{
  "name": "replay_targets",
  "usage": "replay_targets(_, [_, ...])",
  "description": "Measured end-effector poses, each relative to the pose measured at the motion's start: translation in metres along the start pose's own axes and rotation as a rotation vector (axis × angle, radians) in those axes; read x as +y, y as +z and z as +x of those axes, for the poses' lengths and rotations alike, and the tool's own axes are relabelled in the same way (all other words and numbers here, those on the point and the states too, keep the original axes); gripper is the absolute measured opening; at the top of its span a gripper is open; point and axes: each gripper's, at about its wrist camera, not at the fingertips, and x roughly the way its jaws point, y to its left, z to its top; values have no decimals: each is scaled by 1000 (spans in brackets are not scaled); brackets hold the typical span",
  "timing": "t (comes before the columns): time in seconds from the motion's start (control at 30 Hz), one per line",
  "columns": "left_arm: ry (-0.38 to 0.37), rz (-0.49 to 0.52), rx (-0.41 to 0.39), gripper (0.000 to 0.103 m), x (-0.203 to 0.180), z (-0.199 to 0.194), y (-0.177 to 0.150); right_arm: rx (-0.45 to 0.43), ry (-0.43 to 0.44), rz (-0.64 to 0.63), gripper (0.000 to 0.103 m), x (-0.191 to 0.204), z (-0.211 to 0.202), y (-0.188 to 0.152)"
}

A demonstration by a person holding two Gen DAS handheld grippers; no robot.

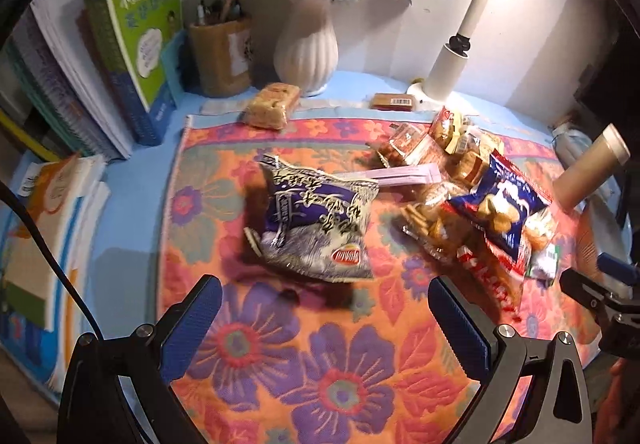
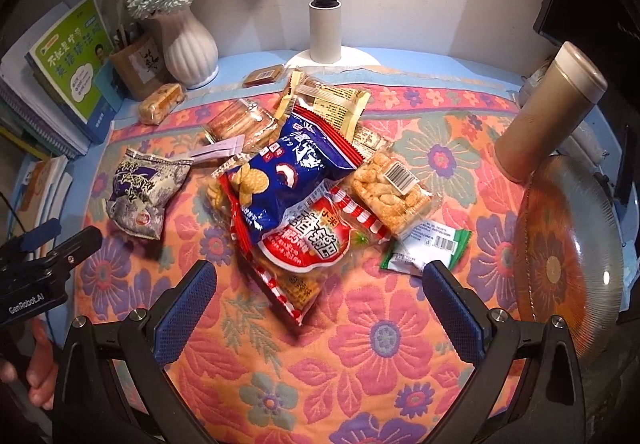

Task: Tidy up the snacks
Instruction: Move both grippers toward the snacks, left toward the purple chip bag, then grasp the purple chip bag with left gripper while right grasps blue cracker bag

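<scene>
I see my left gripper (image 1: 324, 318) above the flowered cloth (image 1: 320, 372), its fingers (image 1: 192, 328) wide apart and holding nothing. Just in front of it lies the purple and silver snack bag (image 1: 316, 224), alone on the cloth. To its right is the pile of snacks (image 2: 304, 179), with a blue cracker bag (image 2: 288, 183) on top and a red and white packet (image 2: 316, 244) under it. My right gripper (image 2: 320, 320) hovers before this pile, fingers also apart and empty. A green sachet (image 2: 424, 248) lies near the right finger. A wrapped cake (image 1: 272, 105) rests at the far edge of the cloth, near the white vase (image 1: 306, 51). A glass plate (image 2: 568, 244) stands on the bench at the right, beside a gold canister (image 2: 548, 111).
</scene>
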Motion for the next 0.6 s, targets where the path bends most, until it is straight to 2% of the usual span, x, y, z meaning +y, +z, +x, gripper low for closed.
replay_targets(0.17, [-28, -31, 41, 102, 7, 27, 16, 30, 51, 29, 103, -4, 16, 15])
replay_targets(0.33, [0, -3, 76, 102, 8, 54, 29, 98, 137, 93, 103, -6, 39, 28])
replay_targets(0.43, [-10, 0, 88, 102, 9, 63, 33, 134, 205, 156, 103, -9, 51, 34])
replay_targets(0.53, [-12, 6, 102, 102, 9, 73, 36, 148, 235, 185, 102, -10, 58, 42])
replay_targets(0.6, [-10, 13, 115, 102, 10, 79, 38, 157, 236, 194, 98, -9, 63, 47])
